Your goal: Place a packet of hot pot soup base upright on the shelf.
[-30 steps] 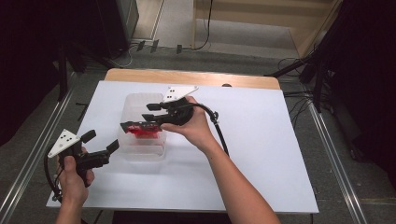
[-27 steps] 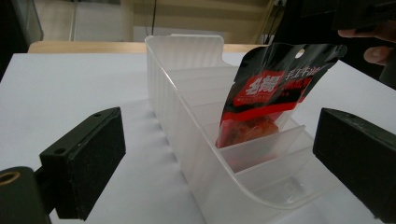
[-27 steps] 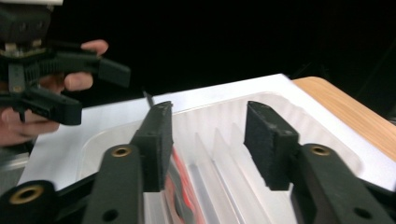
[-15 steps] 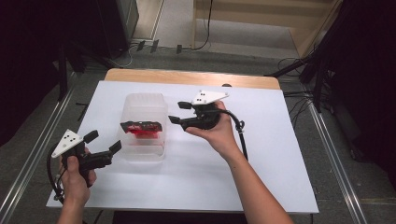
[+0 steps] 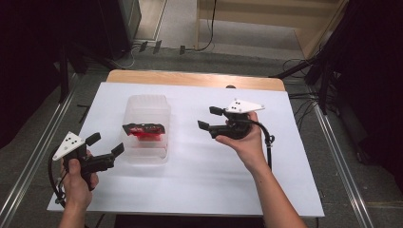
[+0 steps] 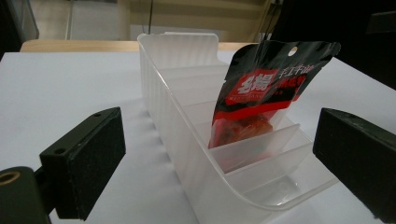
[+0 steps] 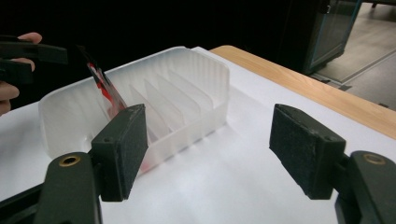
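Snack packet, black and red, standing tilted between the dividers of a clear plastic tray, roughly in its middle slot, top edge rising above the rim. In the left gripper view, same packet leaning toward the tray's right wall, with white print on its black upper part and a punched hole near the top, red contents showing through the lower half; tray ribbed along the side, with several thin cross dividers. Tray resting on the white counter, left of centre.

Right gripper held over the counter well to the right of the tray, clear of it, pointing left toward it. Jaws released and wide apart, having just been opening, nothing between them but bare counter; in the right gripper view, right gripper looking at the tray from the side, packet seen edge-on.

Left gripper held at the near left of the counter, just beside the tray's near corner, not touching it. Jaws spread wide and empty; in the left gripper view, left gripper with the tray's near end sitting between the two black pads, apart from both.
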Tool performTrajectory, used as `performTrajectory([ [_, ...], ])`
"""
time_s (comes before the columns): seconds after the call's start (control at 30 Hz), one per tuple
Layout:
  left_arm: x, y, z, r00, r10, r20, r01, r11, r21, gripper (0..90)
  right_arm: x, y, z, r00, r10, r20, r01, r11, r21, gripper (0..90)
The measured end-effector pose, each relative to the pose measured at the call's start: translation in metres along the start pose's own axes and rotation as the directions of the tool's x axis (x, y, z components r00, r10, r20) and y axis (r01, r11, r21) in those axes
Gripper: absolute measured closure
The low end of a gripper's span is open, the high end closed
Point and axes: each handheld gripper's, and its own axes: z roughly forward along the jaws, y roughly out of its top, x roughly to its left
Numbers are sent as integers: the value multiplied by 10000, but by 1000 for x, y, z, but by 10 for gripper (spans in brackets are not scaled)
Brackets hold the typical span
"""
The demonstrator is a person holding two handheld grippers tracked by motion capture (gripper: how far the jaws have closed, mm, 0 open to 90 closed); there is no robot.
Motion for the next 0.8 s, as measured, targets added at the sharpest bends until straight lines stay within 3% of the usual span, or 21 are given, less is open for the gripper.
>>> performTrajectory([
  [0.43, -4, -1, 3, 9999, 128, 16, -128, 9998, 138, 29, -16, -32, -53, 9949, 597, 816, -579, 9980, -243, 272],
  [0.8, -3, -1, 3, 10000, 71, 2, -71, 9999, 141, 29, -22, -55, -81, 9885, 783, 1297, -740, 9966, -375, 280],
])
